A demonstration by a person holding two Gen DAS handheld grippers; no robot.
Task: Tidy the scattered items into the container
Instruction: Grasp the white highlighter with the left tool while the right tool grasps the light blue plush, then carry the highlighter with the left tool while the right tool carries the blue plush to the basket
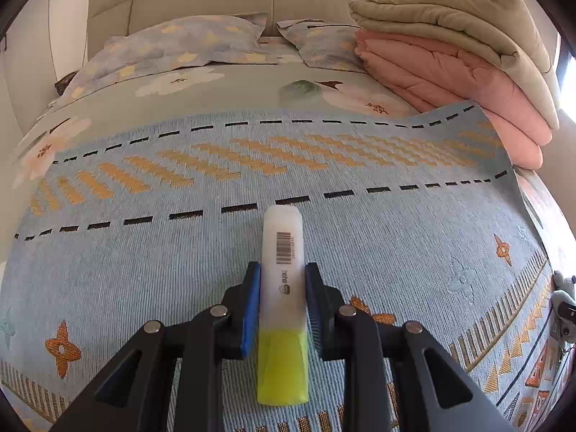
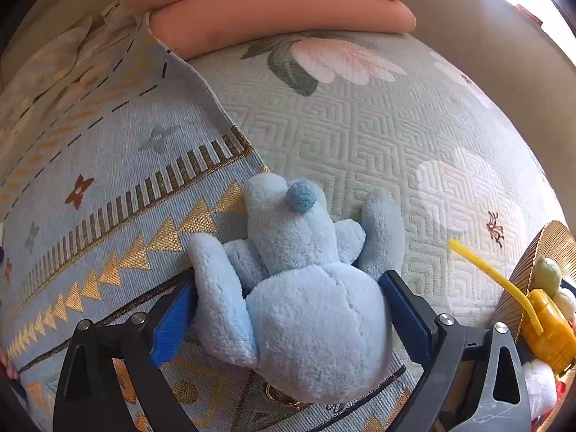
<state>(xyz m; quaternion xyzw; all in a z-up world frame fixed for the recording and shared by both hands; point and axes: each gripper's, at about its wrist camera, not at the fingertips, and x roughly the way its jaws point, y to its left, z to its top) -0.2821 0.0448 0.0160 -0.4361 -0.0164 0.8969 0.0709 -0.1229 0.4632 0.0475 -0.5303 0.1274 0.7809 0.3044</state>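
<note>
I was at the pick-up step on both sides, nothing yet in the container. My left gripper (image 1: 282,297) had closed on the highlighter (image 1: 282,302): both blue pads pressed its pale barrel, the yellow cap pointing back toward my wrist and the white end sticking out ahead past my fingertips, over the rug (image 1: 144,252). I judged the next move there to be a plain lift and a carry to the basket (image 2: 525,270), keeping the squeeze steady because the barrel looked smooth.

My right gripper (image 2: 288,309) stood wide open and straddled the plush (image 2: 309,309). Its round head sat between my pads, one ear brushing the left pad, the right pad close to the head but whether touching I could not tell; body and tail lay ahead of my tips. The basket, already holding a yellow toy (image 2: 547,331), was just off my right jaw. I reckoned I needed to close gently, as the soft toy would give before it held
</note>
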